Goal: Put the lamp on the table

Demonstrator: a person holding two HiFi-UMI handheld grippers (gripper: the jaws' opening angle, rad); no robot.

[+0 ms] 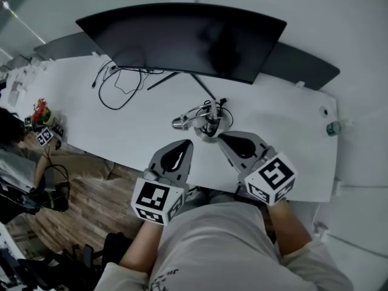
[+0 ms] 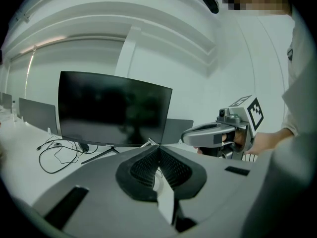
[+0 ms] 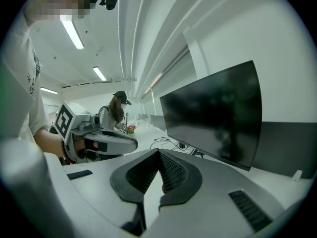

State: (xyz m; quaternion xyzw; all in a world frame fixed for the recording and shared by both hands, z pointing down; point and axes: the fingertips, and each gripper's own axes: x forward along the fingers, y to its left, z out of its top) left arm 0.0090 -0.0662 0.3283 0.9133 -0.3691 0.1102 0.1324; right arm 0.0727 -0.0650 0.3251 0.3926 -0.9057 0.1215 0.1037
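Two closed claws point(image 1: 187, 142) point(image 1: 222, 136) near the lamp point(image 1: 205, 121)

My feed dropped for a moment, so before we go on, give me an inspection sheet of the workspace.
Surface: white table, largely bare near the front edge.
Job's things: silvery lamp on the table in front of the monitor, close to the gripper tips.
Clutter: dark curved monitor; small bottle at the table's right end.
Grippers: left gripper and right gripper both shut, nothing between the jaws; neither holds the lamp.
Cables: loose black cables on the table left of the monitor's stand.
Surroundings: wooden floor; another person at the far left.
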